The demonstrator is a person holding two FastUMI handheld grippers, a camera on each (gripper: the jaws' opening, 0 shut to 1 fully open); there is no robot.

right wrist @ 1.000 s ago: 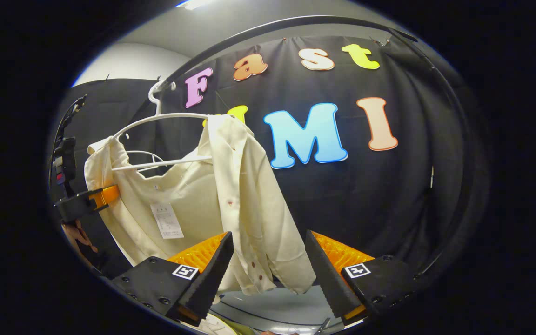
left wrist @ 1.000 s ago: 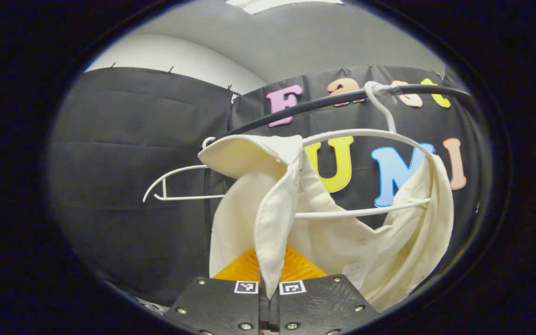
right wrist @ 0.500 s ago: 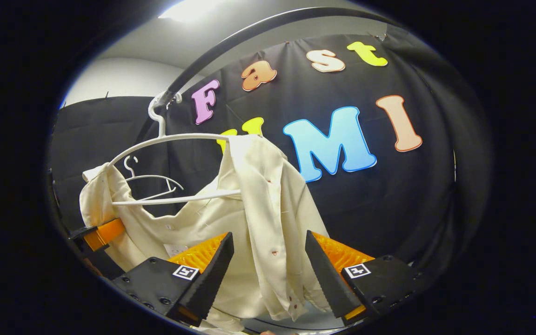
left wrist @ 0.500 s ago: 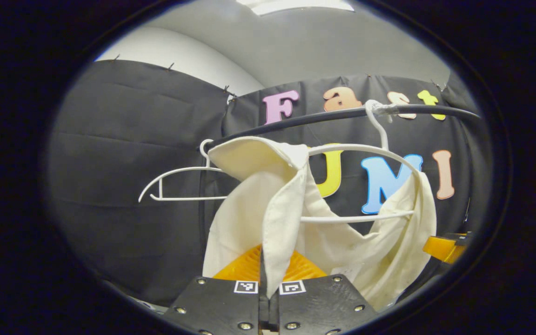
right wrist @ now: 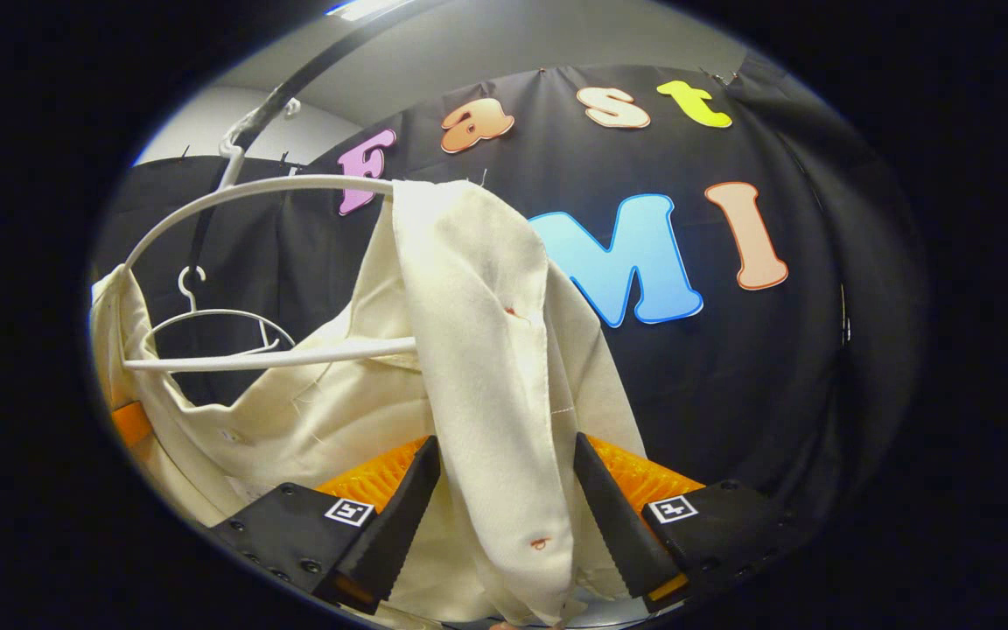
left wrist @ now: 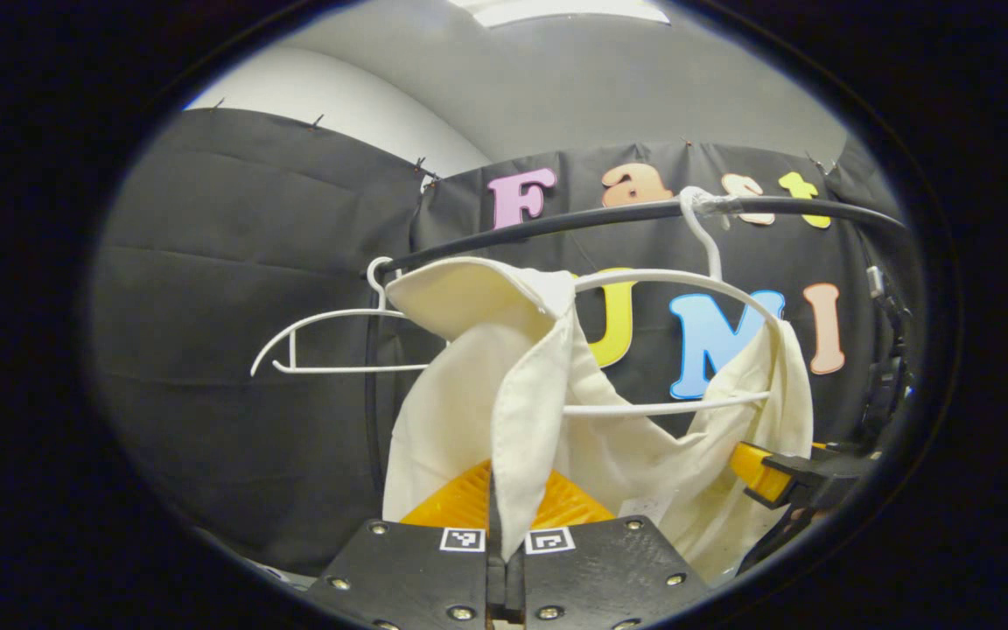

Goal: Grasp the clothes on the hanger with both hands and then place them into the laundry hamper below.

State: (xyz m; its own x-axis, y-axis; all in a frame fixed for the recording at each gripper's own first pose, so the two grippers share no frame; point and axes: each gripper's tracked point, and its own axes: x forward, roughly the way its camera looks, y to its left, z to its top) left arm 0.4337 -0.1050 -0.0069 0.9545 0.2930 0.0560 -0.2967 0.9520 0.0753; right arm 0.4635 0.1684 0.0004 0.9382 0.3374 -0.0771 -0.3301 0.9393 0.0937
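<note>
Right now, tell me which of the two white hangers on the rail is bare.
The smaller-looking white hanger, farther along the rail, is bare. The nearer hanger carries the cream shirt, which the left gripper pinches.

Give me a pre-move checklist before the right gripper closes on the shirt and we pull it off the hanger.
1. Left gripper shut on the shirt: ok, a fold is pinched between its fingers.
2. Right gripper open, jaws either side of the shirt's front panel: ok.
3. Cloth deep enough between the right fingers: ok, the panel hangs well into the gap.
4. Shirt on the white hanger: ok, draped over both ends.
5. Hanger hooked on the black rail: ok.
6. Laundry hamper below, lined up: cannot tell.
7. Second hanger apart from the shirt: ok, bare, off to the side.
</note>
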